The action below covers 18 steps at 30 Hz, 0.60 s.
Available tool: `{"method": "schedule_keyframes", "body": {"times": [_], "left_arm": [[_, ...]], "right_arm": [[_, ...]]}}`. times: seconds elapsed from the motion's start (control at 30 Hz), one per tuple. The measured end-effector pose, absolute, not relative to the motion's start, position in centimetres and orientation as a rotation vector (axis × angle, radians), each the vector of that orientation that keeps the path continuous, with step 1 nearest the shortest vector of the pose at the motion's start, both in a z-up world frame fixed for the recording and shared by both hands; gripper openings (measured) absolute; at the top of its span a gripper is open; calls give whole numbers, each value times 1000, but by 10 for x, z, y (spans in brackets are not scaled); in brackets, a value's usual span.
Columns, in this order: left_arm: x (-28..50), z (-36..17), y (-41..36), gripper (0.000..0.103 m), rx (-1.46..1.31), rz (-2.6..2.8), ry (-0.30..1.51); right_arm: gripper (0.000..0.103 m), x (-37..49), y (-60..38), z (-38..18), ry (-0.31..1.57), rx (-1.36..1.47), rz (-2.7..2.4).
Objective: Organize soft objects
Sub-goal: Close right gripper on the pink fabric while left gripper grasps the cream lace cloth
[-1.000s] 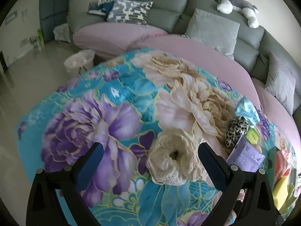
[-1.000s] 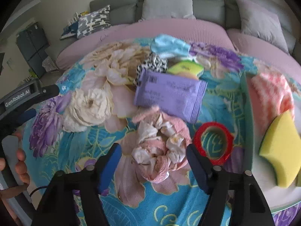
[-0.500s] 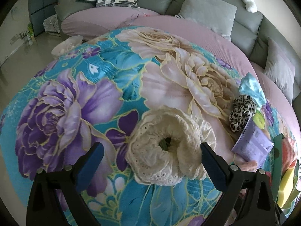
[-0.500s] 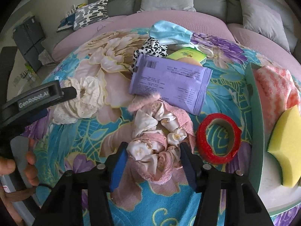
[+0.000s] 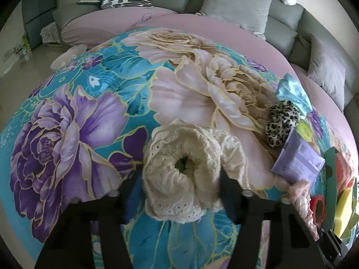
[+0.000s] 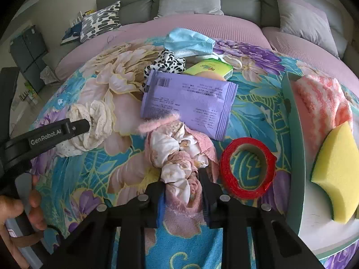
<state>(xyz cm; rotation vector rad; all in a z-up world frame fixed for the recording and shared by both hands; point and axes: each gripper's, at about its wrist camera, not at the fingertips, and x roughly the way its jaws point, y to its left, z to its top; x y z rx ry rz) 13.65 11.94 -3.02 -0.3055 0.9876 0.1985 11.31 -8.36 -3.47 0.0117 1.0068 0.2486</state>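
Between your left gripper's point(image 5: 179, 192) closing jaws, the cream scrunchie point(image 5: 190, 174) squashes lightly, while your right gripper point(image 6: 182, 192) pinches the pink scrunchie's point(image 6: 179, 157) near bunched rim—both feel featherlight, floppy.

Soft, even daylight fills both views, bright enough to show colour clearly, with no hard shadows. The floor point(image 5: 24, 67) at far left shines with pale glare. Both pictures bulge strongly as fisheye views, bending the sofa point(image 6: 202, 2) into a curve, and dark corners ring each frame. Near edges look slightly soft; the centre stays fairly sharp.
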Motion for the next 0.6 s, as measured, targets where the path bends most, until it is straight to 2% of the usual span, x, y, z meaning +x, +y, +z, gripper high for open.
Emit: {"method": "schedule_keyframes", "body": {"times": [0.17, 0.23, 0.4, 0.6], "left_arm": [[136, -27, 113, 30, -299, 154, 975], [136, -25, 111, 26, -293, 146, 970], [133, -17, 109, 22, -275, 154, 937], [121, 9, 109, 21, -274, 154, 835]], "right_arm": [[26, 112, -85, -31, 996, 24, 256], [25, 112, -86, -29, 989, 30, 257], [20, 110, -91, -21, 961, 50, 260], [19, 104, -100, -2, 892, 91, 270]]}}
